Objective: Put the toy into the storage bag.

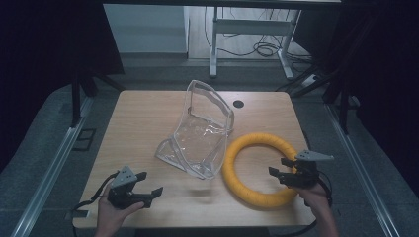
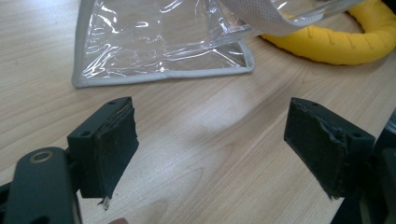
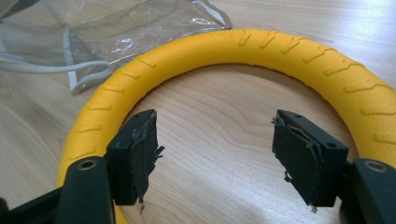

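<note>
A light wooden table (image 1: 143, 118) stands on grey carpet (image 1: 44, 143), with a round black hole (image 1: 238, 104) near its far edge at 12 o'clock. Beyond it, at 12 to 1 o'clock, a white desk frame (image 1: 247, 29) stands over loose cables (image 1: 264, 48). Black curtains (image 1: 44, 49) hang at 9 and 3 o'clock. Metal rails (image 1: 47, 180) flank the table. The light is dim.

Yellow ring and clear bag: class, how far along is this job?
Done: nothing visibly; the yellow ring lies flat on the table beside the clear bag. In hand: the right gripper hovers open over the ring; the left gripper waits open. Left: grasping and, probably, bagging.
</note>
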